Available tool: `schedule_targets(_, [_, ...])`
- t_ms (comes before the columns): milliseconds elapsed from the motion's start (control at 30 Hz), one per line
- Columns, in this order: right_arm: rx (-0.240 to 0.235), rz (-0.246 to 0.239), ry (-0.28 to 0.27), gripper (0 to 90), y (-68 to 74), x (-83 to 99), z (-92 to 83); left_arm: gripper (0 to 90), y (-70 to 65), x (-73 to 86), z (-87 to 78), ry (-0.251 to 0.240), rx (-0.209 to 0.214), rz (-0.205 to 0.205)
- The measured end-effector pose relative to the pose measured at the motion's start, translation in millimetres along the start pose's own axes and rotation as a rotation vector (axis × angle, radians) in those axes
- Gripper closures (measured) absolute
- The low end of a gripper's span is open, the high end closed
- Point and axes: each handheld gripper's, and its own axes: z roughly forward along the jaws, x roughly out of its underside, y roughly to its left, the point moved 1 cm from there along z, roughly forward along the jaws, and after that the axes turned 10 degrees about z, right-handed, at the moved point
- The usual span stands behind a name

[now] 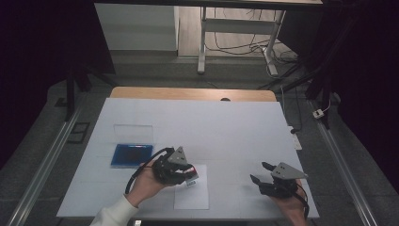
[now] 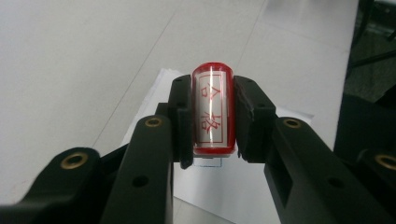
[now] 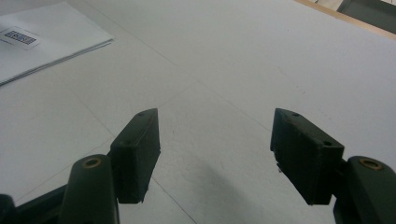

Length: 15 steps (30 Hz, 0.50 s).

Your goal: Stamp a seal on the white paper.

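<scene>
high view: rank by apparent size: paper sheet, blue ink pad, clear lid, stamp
1. Paper sheet
2. Blue ink pad and clear lid: look alike, not ranked
3. Stamp, mostly hidden in the left gripper

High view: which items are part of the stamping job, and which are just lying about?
In the job:
- red stamp, clamped in the left gripper
- white sheet under it
- blue ink pad, its clear lid open

Lying about:
- right gripper, open, holding nothing
- white power strip at the table's right edge
- cables on the floor beyond
</scene>
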Motion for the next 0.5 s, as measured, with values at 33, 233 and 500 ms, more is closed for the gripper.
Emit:
schedule_targets(33, [0.000, 0.002, -0.004, 32.4, -0.1, 0.1, -0.1, 70.3, 0.4, 0.1, -1.5, -0.004, 0.000, -0.001])
schedule_targets(233, [-0.001, 0.003, -0.004, 32.5, -0.2, 0.5, 0.2, 70.3, 4.0, 0.9, -15.6, -0.043, -0.005, -0.015])
schedule_targets(500, [-0.001, 0.004, -0.006, 32.5, -0.4, 0.7, -0.3, 70.3, 9.9, 4.5, -28.6, -0.078, -0.017, -0.036])
